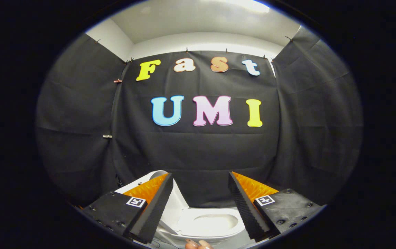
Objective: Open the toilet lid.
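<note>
A white toilet lies low between my two fingers, its seat ring and bowl showing from above. The white lid stands raised beside the bowl, partly hidden behind my left finger. My gripper is open, well above the toilet, with nothing between the fingers. Neither finger touches the lid or the seat.
Black cloth walls close in the booth behind and on both sides of the toilet, near its back. A person's fingertips show just in front of the bowl's near rim. A white wall and ceiling lie above the cloth.
</note>
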Demonstrator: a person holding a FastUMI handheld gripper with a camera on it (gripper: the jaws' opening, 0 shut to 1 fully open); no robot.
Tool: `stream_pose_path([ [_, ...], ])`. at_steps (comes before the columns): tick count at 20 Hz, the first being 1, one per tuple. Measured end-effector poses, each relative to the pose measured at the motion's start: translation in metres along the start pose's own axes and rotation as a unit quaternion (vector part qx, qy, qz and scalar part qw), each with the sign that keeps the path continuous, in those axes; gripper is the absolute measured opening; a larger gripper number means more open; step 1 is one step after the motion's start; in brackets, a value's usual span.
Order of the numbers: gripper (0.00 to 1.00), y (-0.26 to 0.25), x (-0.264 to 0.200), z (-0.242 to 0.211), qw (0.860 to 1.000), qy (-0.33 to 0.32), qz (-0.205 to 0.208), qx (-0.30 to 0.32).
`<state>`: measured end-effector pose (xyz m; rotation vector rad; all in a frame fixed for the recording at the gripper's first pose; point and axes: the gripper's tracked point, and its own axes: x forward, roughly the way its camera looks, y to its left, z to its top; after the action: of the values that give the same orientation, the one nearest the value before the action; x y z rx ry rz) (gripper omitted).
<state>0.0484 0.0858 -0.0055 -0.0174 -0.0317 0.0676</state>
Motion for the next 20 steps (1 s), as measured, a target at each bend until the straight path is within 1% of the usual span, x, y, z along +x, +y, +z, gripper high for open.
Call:
stream_pose_path([
  [2, 0.99, -0.012, -0.010, 0.014, 1.000, -0.012, -0.006, 0.006],
  [7, 0.99, -0.037, -0.030, 0.022, 1.000, 0.001, -0.024, -0.007],
  [13, 0.99, -0.039, -0.044, 0.031, 1.000, -0.006, -0.017, -0.013],
  [20, 0.99, -0.029, -0.049, 0.036, 1.000, -0.008, -0.005, -0.021],
])
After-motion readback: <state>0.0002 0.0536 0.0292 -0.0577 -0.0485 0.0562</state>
